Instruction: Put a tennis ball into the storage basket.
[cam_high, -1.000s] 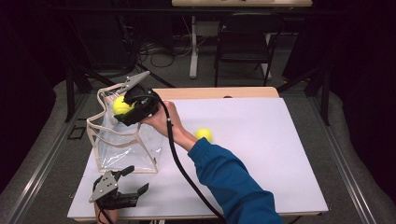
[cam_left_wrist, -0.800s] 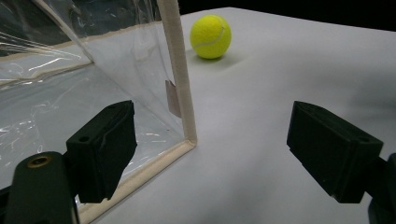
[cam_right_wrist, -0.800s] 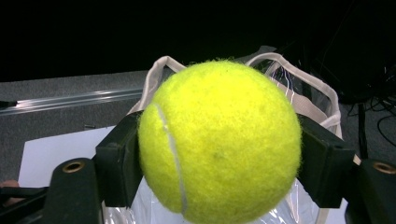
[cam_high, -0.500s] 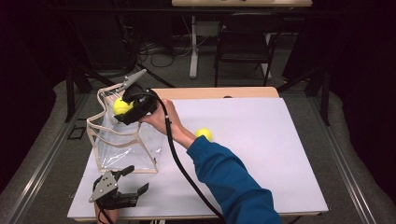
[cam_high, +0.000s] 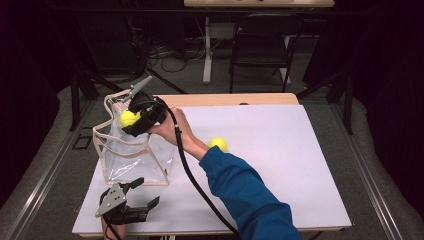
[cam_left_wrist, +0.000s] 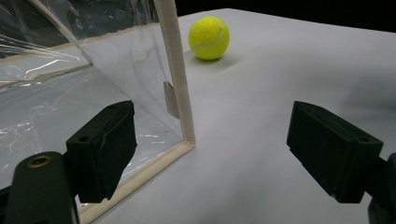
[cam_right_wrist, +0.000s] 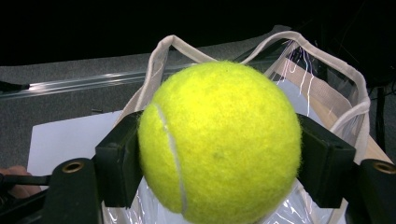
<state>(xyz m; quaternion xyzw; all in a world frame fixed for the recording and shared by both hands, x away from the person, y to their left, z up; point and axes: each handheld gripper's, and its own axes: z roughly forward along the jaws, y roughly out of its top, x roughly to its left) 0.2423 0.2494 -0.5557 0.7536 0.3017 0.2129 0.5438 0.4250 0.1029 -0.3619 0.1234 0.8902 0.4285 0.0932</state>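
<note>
While pinched between the right gripper jaws, ball poised just above the bag mouth, at the rim of the far side. Pads pressed on both flanks of the ball, no gap visible in the right gripper view. Bag upright on the table, clear-walled, cream-trimmed, handles arching up just beyond the ball. Opening directly below and slightly ahead of the ball, so the coming move probably a short drop straight down into the bag; no long axis to mind, round all over. Main risk, by judgement: the ball catching on a handle or the soft rim and rolling off outside.

Left gripper resting low at the near corner of the bag, jaws spread wide with nothing between them, one pad just beside the corner trim in the left gripper view. Second ball lying on the table to the right of the bag, well apart from it. Nearer to that one: the right hand, once free of its load; the left placed better for steadying the bag.
</note>
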